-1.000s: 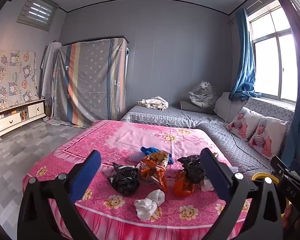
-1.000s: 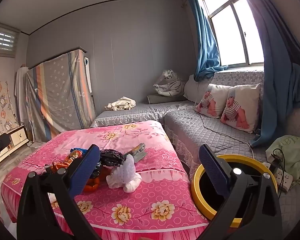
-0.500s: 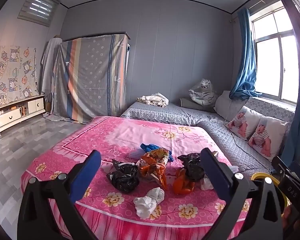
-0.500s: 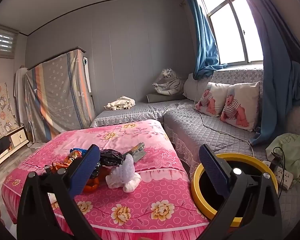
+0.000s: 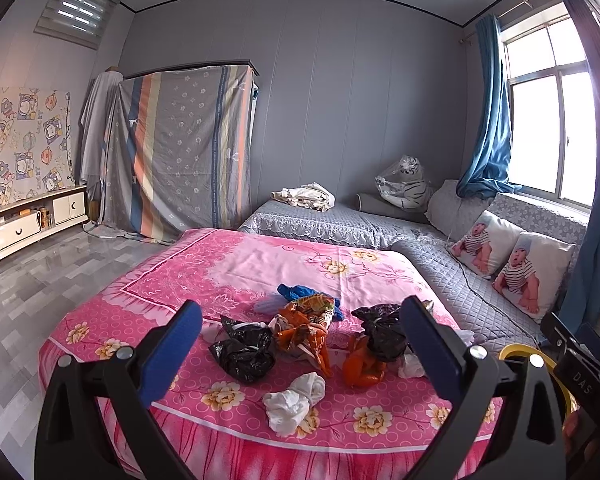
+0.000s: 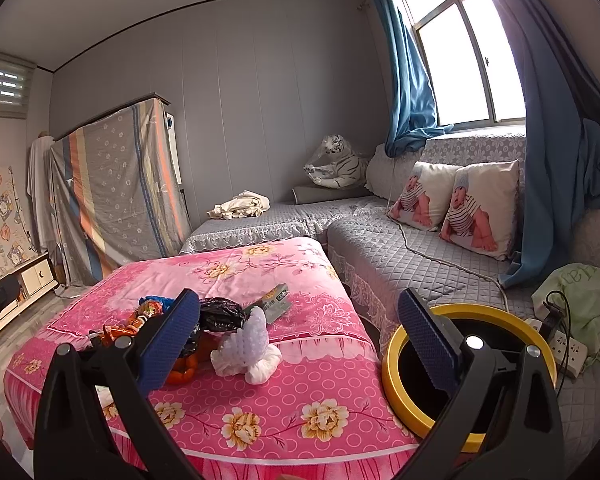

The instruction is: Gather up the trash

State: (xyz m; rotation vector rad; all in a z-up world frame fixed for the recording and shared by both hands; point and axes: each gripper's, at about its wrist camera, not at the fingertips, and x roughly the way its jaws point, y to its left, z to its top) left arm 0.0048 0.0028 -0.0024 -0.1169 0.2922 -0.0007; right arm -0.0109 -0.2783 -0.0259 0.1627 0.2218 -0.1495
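Observation:
Trash lies clustered on a pink flowered bed cover point(image 5: 260, 260): a black bag point(image 5: 244, 350), a second black bag point(image 5: 382, 330), orange wrappers point(image 5: 306, 326), an orange bag point(image 5: 362, 364), a white crumpled bag point(image 5: 294, 398) and a blue piece point(image 5: 300, 291). My left gripper point(image 5: 300, 354) hangs open in front of the pile, touching nothing. My right gripper point(image 6: 300, 342) is open too, with a white bag point(image 6: 248, 346) on the cover point(image 6: 284, 396) between its fingers but farther off. A yellow-rimmed black bin point(image 6: 466, 372) stands right of the bed, also seen as the bin rim point(image 5: 518, 354).
A grey quilted sofa point(image 6: 420, 256) with two baby-print pillows point(image 6: 478, 206) runs along the window wall. A power strip point(image 6: 562, 348) with cables and a green cloth point(image 6: 584, 304) lie beside the bin. A covered wardrobe point(image 5: 180, 152) and a low cabinet point(image 5: 24, 224) stand at the left.
Both views have drifted slightly, the bed and trash sitting a little lower and nearer. Both grippers stay open and nothing has been picked up.

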